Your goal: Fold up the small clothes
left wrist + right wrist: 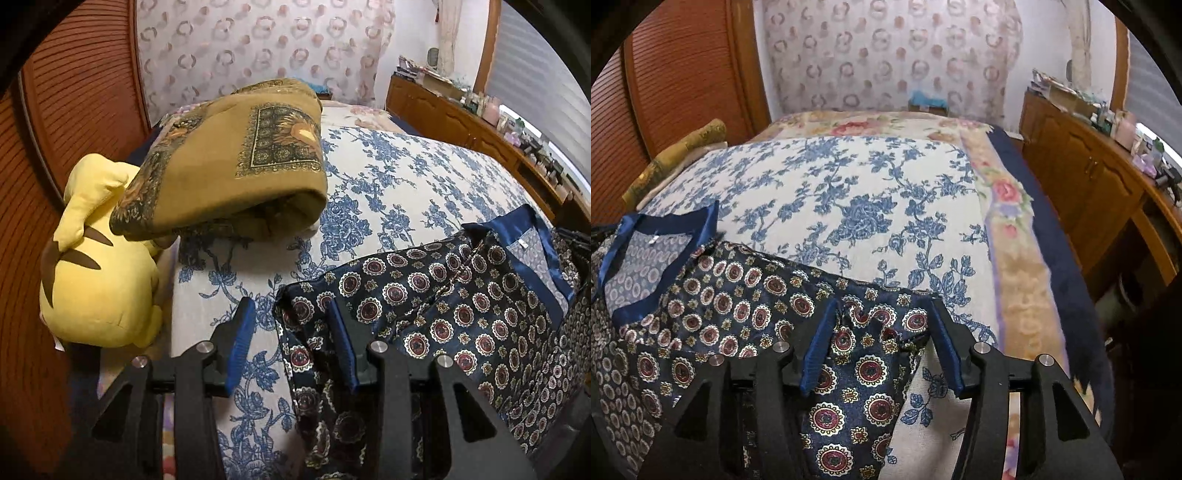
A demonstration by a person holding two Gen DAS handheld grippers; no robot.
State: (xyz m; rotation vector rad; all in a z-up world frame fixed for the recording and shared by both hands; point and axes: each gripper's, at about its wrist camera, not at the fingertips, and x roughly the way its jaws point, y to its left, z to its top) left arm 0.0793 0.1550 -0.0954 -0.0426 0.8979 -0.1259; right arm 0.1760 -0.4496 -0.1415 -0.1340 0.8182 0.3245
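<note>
**A:** Where do we find the garment relative to each gripper?

**B:** The navy medallion-print top [461,295] lies spread on the blue floral bedcover [388,177]. In the left wrist view, the left gripper [291,317] stands at the garment's left edge: one blue pad [240,343] is over bare bedcover, the other sits over the print. The sleeve edge falls between them.

**B:** In the right wrist view, the right gripper [882,321] straddles the opposite sleeve end; bunched fabric rises in the gap, and the pad on the right [945,347] is over the bedcover beyond the cloth.

**A:** What jaw state do we record?

**B:** Both sets of jaws stand apart; no pad presses on cloth. Fabric lies between the pads without being clamped.

**A:** Surrounding items?

**B:** We note a folded olive blanket [236,162] and a yellow plush toy [99,266] left of the garment, well apart from it.
</note>
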